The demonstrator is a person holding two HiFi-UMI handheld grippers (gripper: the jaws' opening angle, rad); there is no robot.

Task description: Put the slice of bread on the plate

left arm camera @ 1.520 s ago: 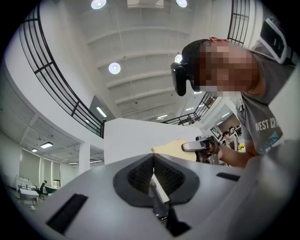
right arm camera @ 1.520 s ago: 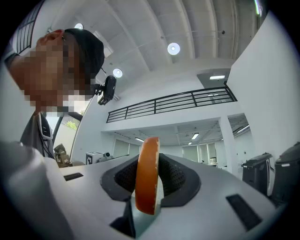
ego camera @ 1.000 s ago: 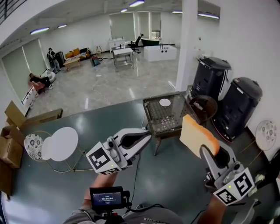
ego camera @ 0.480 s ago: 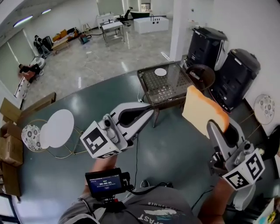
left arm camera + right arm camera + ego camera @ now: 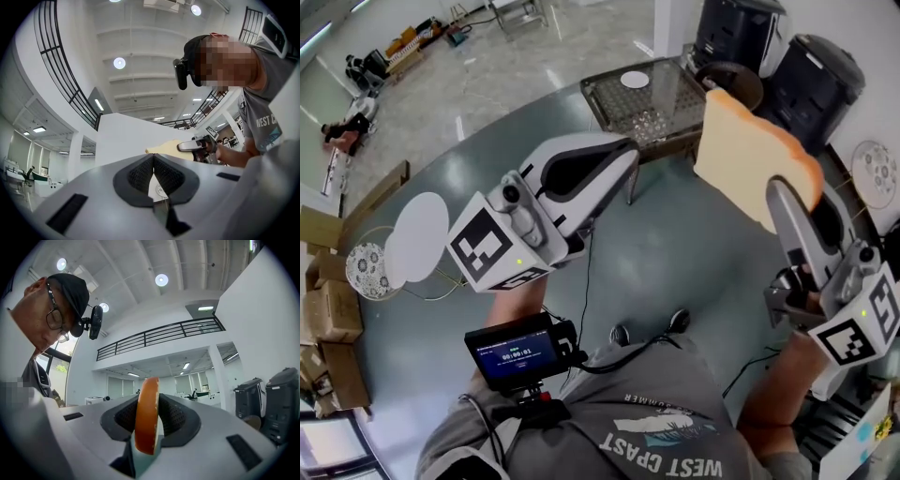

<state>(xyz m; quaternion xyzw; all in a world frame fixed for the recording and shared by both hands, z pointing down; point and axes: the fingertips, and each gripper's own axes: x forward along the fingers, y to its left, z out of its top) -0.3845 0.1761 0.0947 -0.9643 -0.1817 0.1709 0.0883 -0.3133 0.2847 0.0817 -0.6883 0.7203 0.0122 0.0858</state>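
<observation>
Bread (image 5: 755, 159) slice stands on edge in mid-air over the floor, near the table (image 5: 661, 112) but not over it. Right gripper (image 5: 794, 202) has it: jaws part closed, clamped across the lower crust edge, most of the slice sticking out beyond the tips. Left gripper (image 5: 619, 159) is alongside, jaws together, nothing in them. Plate (image 5: 635, 80) is small and white, on the table's far side, well apart from the bread. Likely light, soft, easy to crush or tear, may droop from one edge. Best held lightly across the crust.
</observation>
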